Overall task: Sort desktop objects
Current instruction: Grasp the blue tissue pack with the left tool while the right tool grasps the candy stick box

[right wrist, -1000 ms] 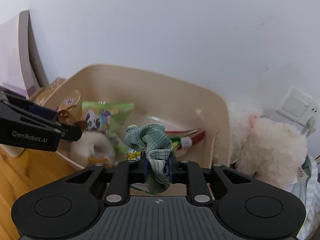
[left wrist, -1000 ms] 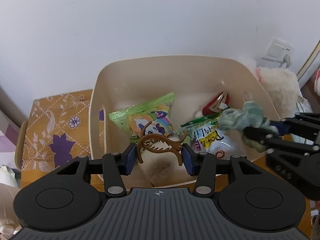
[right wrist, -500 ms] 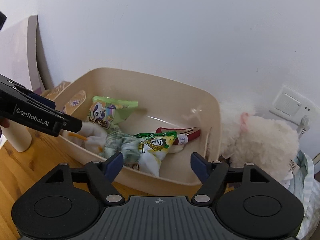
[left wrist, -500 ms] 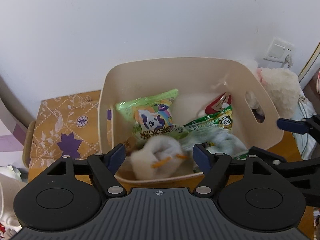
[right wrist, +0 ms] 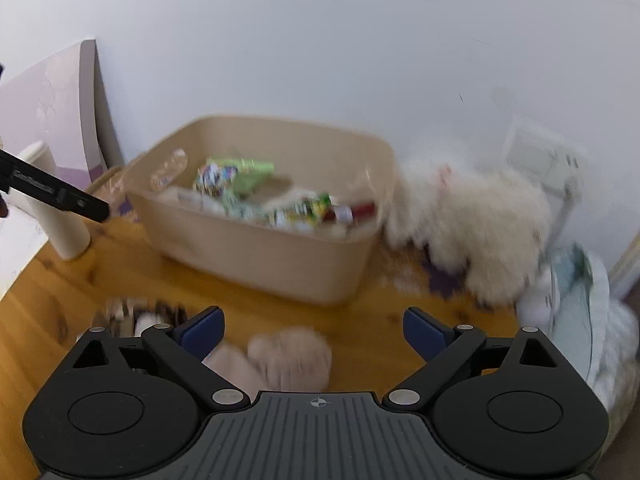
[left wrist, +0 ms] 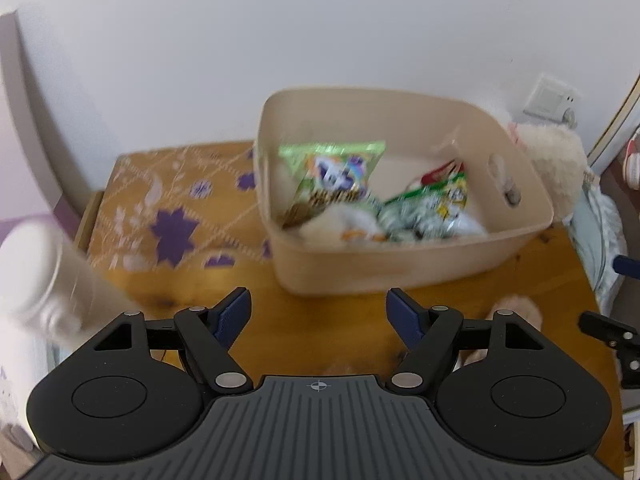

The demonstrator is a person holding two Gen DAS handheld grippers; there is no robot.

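Observation:
A beige plastic bin (left wrist: 400, 268) (right wrist: 260, 248) stands on the wooden table against the wall. It holds a green snack bag (left wrist: 336, 172), a second green and white packet (left wrist: 436, 204), a white fluffy item (left wrist: 344, 224) and a red item (right wrist: 362, 210). My left gripper (left wrist: 319, 314) is open and empty, in front of the bin. My right gripper (right wrist: 313, 334) is open and empty, above a pinkish fluffy item (right wrist: 288, 356) lying on the table. Both views are blurred.
A patterned orange cloth (left wrist: 176, 204) lies left of the bin. A white cylinder (left wrist: 44, 276) (right wrist: 64, 224) stands at the left. A white plush toy (right wrist: 472, 216) leans against the wall right of the bin. Pale fabric (right wrist: 584, 304) lies at the far right. A dark patterned item (right wrist: 136, 312) lies near my right gripper.
A second ago my left gripper held a brown hair claw and my right a green scrunchie. Both opened over the bin and dropped them. Both grippers have since pulled back, away from the bin.

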